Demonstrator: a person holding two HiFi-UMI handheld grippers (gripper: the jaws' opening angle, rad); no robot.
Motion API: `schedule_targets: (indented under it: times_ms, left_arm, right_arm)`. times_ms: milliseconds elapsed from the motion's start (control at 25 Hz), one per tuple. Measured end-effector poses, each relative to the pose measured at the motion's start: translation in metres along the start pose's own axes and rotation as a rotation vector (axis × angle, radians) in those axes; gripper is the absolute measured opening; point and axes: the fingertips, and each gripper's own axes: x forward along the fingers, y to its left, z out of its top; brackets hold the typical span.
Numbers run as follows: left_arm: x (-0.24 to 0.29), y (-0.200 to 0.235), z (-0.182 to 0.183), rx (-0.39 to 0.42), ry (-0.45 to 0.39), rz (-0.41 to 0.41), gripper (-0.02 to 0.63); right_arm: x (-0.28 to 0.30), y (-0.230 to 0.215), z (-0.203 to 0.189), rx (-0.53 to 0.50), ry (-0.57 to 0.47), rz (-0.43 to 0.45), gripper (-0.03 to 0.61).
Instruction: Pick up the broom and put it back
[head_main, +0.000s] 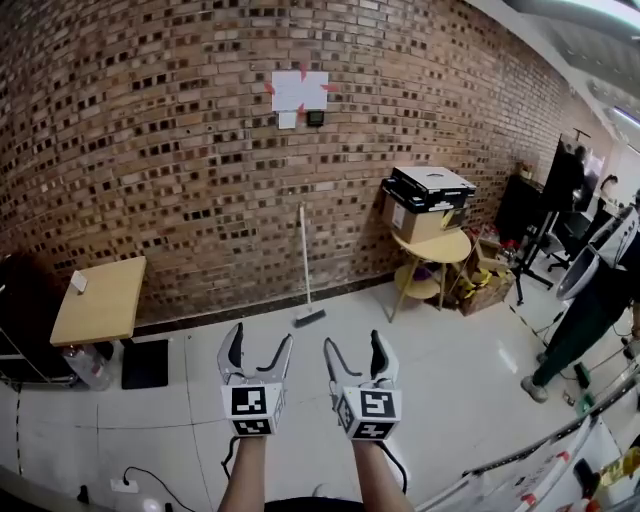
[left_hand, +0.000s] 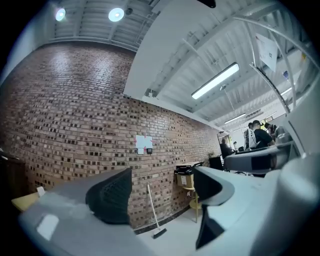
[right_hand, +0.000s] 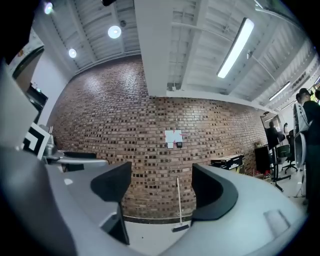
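Brick wall (head_main: 150, 150) forms the background, with a white sheet (head_main: 299, 90) taped high on it. At the wall's foot, l. to r.: small wooden table (head_main: 100, 298), black mat (head_main: 146, 363) on the floor beside it, then a round yellow table (head_main: 432, 250) carrying a cardboard box (head_main: 408, 216) w/ a black case (head_main: 432, 187) stacked on top. A person (head_main: 585, 310) is seen standing at the far right, well apart from the work area.

Broom (head_main: 306, 270) is stood near-upright against the wall, head on the floor, between the wooden table and the round table. White floor (head_main: 440, 380) is laid out between it and both grippers; the broom is well apart from each.

Left gripper (head_main: 262, 338) and right gripper (head_main: 353, 342) are held side by side on outstretched forearms, approx. level, and are pointed at the wall. Jaws of both are spread apart. In each gripper view, wall and distant broom are seen through the gap.
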Motion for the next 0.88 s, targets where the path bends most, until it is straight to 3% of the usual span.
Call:
schedule_targets:
  times_ms: [200,360,560,680,880]
  left_arm:
    - [0.038,-0.012,-0.007,0.01,0.037,-0.024,0.388]
    - [0.071,-0.001,-0.011,0.014,0.068,-0.014,0.388]
    - [0.122,-0.018,-0.044,0.001,0.097,-0.079,0.388]
    - [0.165,-0.015,-0.061,-0.019,0.097,-0.107,0.388]
    - [0.256,0.03,-0.074,-0.046,0.078,-0.08,0.388]
  right_arm:
    - [0.026,-0.043,-0.027,0.087,0.045,-0.017,0.379]
    - [0.052,-0.052,-0.028,0.09,0.057,-0.008,0.374]
    - [0.085,-0.079,-0.062,0.1,0.088,-0.025,0.348]
    - [0.122,-0.1,-0.077,0.089,0.102,-0.047,0.347]
    - [0.223,-0.11,-0.082,0.05,0.104,-0.016,0.344]
